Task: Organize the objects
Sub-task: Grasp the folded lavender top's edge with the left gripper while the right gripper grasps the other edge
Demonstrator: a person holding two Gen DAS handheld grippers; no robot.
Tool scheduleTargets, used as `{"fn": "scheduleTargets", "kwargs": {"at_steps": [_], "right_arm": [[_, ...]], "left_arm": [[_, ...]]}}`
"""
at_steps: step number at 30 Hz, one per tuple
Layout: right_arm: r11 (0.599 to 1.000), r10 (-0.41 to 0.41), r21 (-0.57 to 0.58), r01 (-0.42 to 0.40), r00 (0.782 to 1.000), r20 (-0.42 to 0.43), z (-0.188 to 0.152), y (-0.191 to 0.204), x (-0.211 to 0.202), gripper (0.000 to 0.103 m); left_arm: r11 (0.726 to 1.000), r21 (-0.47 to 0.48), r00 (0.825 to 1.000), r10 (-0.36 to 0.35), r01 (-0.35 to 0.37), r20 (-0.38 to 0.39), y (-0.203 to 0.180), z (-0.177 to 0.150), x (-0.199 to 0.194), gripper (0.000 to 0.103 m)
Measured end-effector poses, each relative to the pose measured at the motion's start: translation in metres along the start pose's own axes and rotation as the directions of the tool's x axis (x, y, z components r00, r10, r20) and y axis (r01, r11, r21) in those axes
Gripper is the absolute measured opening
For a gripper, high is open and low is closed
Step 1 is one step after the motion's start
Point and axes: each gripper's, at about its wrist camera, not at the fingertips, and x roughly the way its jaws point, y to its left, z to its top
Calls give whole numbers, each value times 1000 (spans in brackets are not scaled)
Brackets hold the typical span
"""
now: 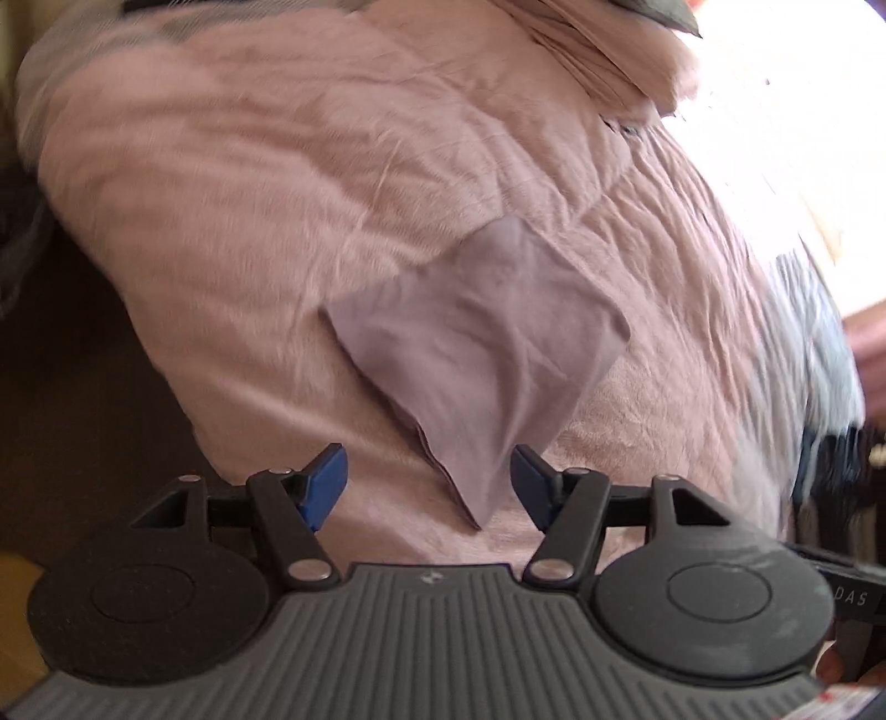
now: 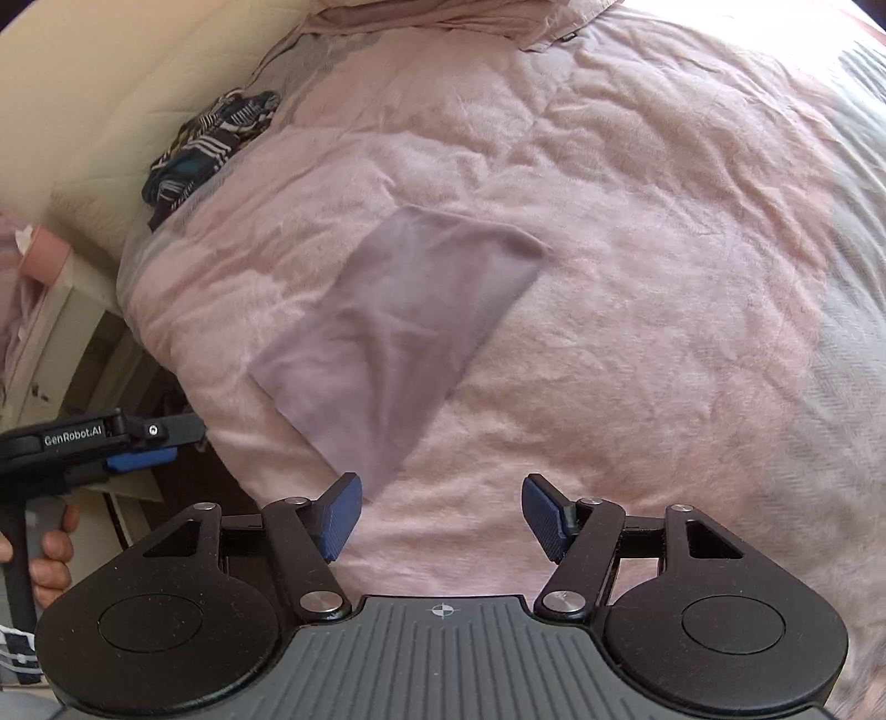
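A folded mauve-grey cloth (image 1: pixel 476 354) lies flat on the pink bedspread (image 1: pixel 249 194); it also shows in the right wrist view (image 2: pixel 398 338). My left gripper (image 1: pixel 429 487) is open and empty, its blue pads on either side of the cloth's near corner. My right gripper (image 2: pixel 441 515) is open and empty, just short of the cloth's near corner, over the bedspread (image 2: pixel 637 277). The left gripper also shows at the left edge of the right wrist view (image 2: pixel 138 443).
A dark striped bundle of clothes (image 2: pixel 205 149) lies at the bed's far left edge by a cream headboard (image 2: pixel 111 111). Pink pillows (image 1: pixel 603 50) sit at the far end. A grey-white striped fabric (image 1: pixel 808 332) lies at the right. The bed's left edge drops to dark floor (image 1: pixel 72 415).
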Motion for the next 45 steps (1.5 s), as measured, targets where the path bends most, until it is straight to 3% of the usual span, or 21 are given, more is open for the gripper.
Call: {"fn": "scheduleTargets", "kwargs": {"at_steps": [4, 7, 11, 14, 17, 20, 21, 23, 25, 29, 31, 33, 36, 40, 43, 45], "right_arm": [[998, -44, 37, 46, 997, -65, -11, -53, 11, 61], [994, -94, 43, 98, 991, -93, -15, -85, 17, 61], [989, -136, 40, 140, 985, -102, -8, -114, 23, 61], [988, -147, 22, 150, 985, -94, 7, -128, 30, 61], [990, -137, -25, 136, 988, -65, 30, -136, 35, 61], [995, -72, -73, 71, 997, -18, 63, -137, 43, 61], [995, -45, -86, 44, 999, -8, 74, -136, 47, 61], [993, 34, -113, -33, 999, 6, 100, -132, 60, 61], [985, 117, -125, -116, 993, 5, 124, -128, 72, 61], [943, 307, -129, -307, 951, -24, 175, -114, 104, 61], [913, 370, -157, -376, 927, -64, 199, -101, 128, 61], [891, 400, -181, -416, 908, -121, 219, -90, 157, 61], [867, 399, -221, -446, 888, -227, 240, -75, 202, 61], [830, 440, -200, -522, 831, -341, 259, -66, 251, 61], [803, 508, -131, -582, 782, -360, 267, -64, 274, 59], [792, 532, -110, -600, 767, -360, 268, -60, 282, 33]], "left_arm": [[980, -184, 995, -69, 82, 75, 12, -44, 36, 49], [964, -242, 984, -69, 108, 164, 15, -55, 58, 48], [944, -306, 966, -48, 128, 255, 23, -44, 78, 48], [927, -354, 965, -24, 120, 263, 32, -31, 96, 48], [894, -427, 966, -23, 136, 259, 42, -29, 111, 48], [871, -460, 958, -41, 172, 282, 45, -30, 117, 48], [867, -463, 957, -49, 183, 287, 46, -30, 119, 46], [856, -479, 957, -55, 193, 286, 50, -28, 124, 15], [850, -484, 955, -70, 208, 287, 55, -25, 124, 8], [931, -330, 949, -51, 158, 312, 32, -9, 102, 6], [953, -267, 939, -47, 145, 341, 23, -4, 90, 6], [961, -256, 946, -17, 105, 324, 23, -1, 93, 6], [932, -348, 972, -21, 104, 236, 36, -4, 114, 10], [873, -458, 966, -49, 165, 255, 52, -10, 119, 21], [867, -466, 966, -58, 174, 251, 56, -7, 124, 21], [870, -463, 967, -60, 172, 247, 57, -4, 126, 21]]}}
